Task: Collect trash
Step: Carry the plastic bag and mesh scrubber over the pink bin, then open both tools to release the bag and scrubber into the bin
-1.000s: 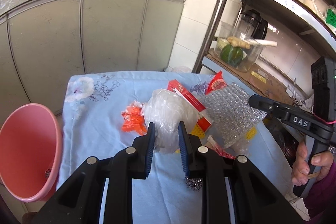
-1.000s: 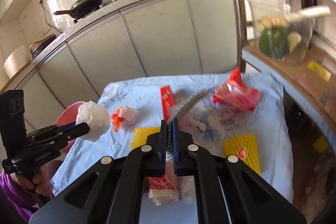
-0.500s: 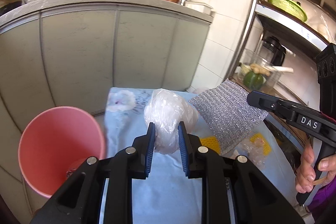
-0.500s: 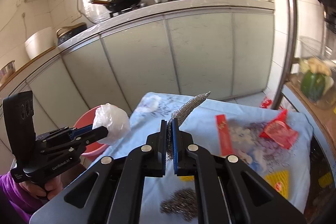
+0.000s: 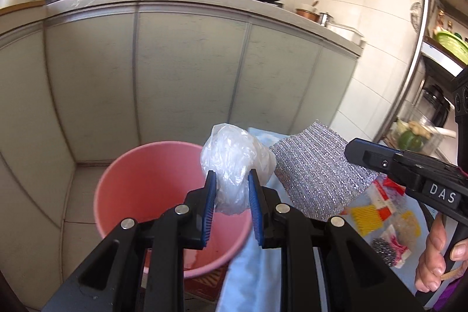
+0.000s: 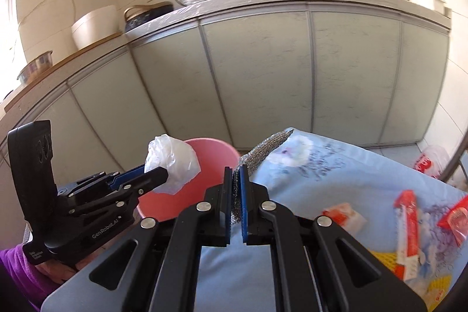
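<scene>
Left gripper (image 5: 232, 189): clamped on bag (image 5: 234, 163), above bucket (image 5: 140, 195). Right gripper (image 6: 235, 192): closed on mesh (image 6: 263, 149), beside bucket's rim. Risk: mesh released early lands on tabletop (image 6: 336, 174).

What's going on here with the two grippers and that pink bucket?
A person is clearing trash off a table covered with a blue cloth. The left gripper is shut on a crumpled clear plastic bag, held by the pink bucket. The right gripper is shut on a flat silver mesh scrubber, also held near the bucket. Red wrappers and yellow pieces lie on the cloth.
</scene>
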`<state>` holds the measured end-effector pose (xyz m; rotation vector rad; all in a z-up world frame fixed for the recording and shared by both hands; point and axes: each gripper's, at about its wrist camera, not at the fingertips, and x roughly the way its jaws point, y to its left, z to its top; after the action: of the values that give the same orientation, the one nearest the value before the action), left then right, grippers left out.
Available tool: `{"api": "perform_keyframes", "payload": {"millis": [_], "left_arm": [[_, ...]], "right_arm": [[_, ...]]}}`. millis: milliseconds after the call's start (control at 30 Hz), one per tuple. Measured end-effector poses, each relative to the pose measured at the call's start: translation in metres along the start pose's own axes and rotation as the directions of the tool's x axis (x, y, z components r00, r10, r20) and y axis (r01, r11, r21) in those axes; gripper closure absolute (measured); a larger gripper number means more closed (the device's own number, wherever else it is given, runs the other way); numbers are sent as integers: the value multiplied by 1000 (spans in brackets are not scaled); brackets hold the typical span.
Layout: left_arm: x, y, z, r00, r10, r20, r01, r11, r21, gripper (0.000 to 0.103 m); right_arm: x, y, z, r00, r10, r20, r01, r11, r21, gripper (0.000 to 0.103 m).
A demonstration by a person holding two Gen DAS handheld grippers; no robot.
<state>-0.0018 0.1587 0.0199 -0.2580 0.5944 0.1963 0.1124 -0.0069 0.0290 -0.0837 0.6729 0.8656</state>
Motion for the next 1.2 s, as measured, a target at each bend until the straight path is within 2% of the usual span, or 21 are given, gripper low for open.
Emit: {"api": "perform_keyframes", "payload": {"millis": [233, 467, 933, 1200], "left_arm": [[13, 42, -10, 995, 87, -52, -90, 995, -51, 82], [37, 68, -23, 983, 129, -131, -141, 986, -85, 82], [68, 86, -42, 958, 157, -239, -187, 976, -108, 81], [72, 84, -46, 948, 165, -272, -202, 973, -113, 74]], "right_arm": [[42, 36, 6, 998, 32, -58, -35, 998, -50, 98], [82, 51, -2, 991, 23, -128, -33, 997, -74, 98], [127, 52, -19, 974, -8, -226, -4, 999, -51, 98], [139, 43, -27, 956, 16, -293, -12, 1000, 15, 96]]}}
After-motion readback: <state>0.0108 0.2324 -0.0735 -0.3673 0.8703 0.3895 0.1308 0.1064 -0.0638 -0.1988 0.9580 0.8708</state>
